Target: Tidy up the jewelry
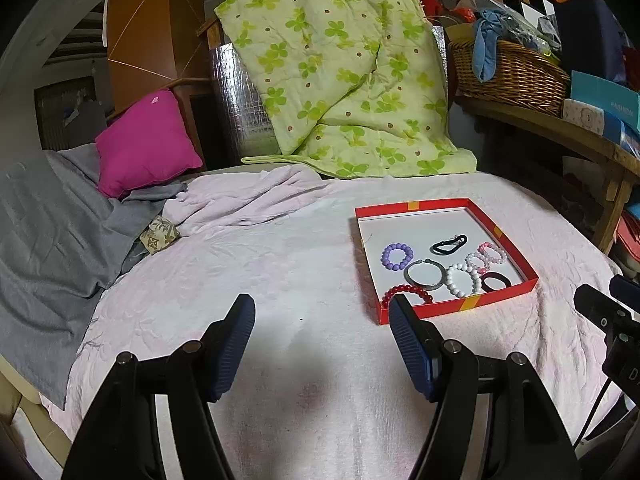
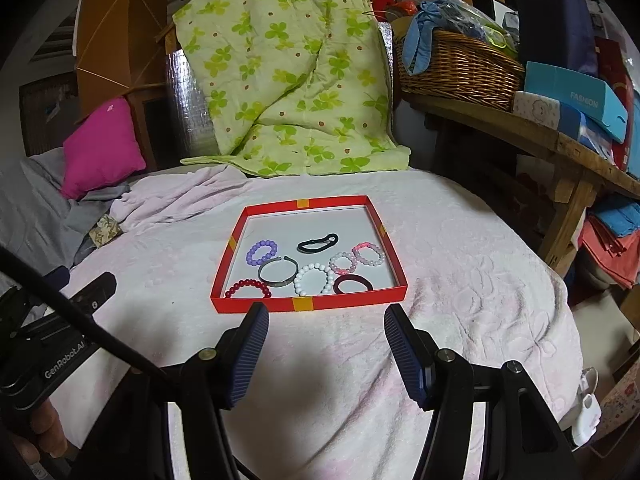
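Observation:
A shallow red box lid [image 2: 308, 202] [image 1: 412, 205] lies on the pale pink bedspread. Inside lie several pieces: a purple bead bracelet [image 2: 262, 253], a grey bangle [image 2: 278, 272], a white bead bracelet [image 2: 314, 279], a red bead bracelet [image 2: 247, 288], a dark maroon hair tie [image 2: 353, 284], two pink bead bracelets [image 2: 368, 255] and a black hair tie [image 2: 318, 242]. My right gripper [image 2: 324, 314] is open and empty, just in front of the box's near wall. My left gripper [image 1: 322, 306] is open and empty, left of the box, its right fingertip over the box's near corner.
A green clover quilt [image 2: 288, 80] leans at the head of the bed. A magenta pillow [image 2: 102, 148] and grey blanket [image 1: 48, 220] lie at the left. A wooden bench [image 2: 560, 148] with a wicker basket [image 2: 460, 68] and boxes stands at the right.

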`<state>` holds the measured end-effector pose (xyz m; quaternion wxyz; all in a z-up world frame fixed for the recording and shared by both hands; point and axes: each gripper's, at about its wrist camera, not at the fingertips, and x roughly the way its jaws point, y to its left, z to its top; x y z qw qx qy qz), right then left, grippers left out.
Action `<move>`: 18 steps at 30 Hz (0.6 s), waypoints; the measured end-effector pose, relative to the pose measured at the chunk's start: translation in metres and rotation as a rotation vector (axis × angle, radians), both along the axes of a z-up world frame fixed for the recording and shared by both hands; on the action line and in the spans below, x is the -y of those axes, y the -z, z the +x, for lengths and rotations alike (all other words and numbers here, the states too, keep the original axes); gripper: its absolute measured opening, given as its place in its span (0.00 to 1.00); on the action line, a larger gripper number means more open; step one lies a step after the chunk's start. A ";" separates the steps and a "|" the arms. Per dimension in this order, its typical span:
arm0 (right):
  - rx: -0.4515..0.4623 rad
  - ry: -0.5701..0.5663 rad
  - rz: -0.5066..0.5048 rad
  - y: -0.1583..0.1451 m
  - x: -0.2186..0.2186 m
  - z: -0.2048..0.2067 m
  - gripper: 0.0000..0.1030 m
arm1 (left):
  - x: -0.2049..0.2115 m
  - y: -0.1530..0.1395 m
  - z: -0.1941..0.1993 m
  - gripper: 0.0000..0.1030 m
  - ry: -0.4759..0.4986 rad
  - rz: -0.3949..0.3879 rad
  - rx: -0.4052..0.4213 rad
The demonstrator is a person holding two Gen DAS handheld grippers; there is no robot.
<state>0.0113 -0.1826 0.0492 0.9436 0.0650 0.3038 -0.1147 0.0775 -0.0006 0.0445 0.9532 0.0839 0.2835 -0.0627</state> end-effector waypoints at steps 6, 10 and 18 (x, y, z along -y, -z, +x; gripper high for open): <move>-0.003 0.003 0.004 0.003 0.003 0.001 0.62 | 0.000 0.000 0.000 0.68 0.003 -0.002 0.000; -0.005 0.003 0.007 0.004 0.004 0.003 0.62 | 0.000 0.000 0.000 0.68 0.003 -0.003 0.000; 0.001 -0.005 0.005 0.003 0.001 0.004 0.62 | -0.001 0.000 0.001 0.68 0.002 -0.004 0.002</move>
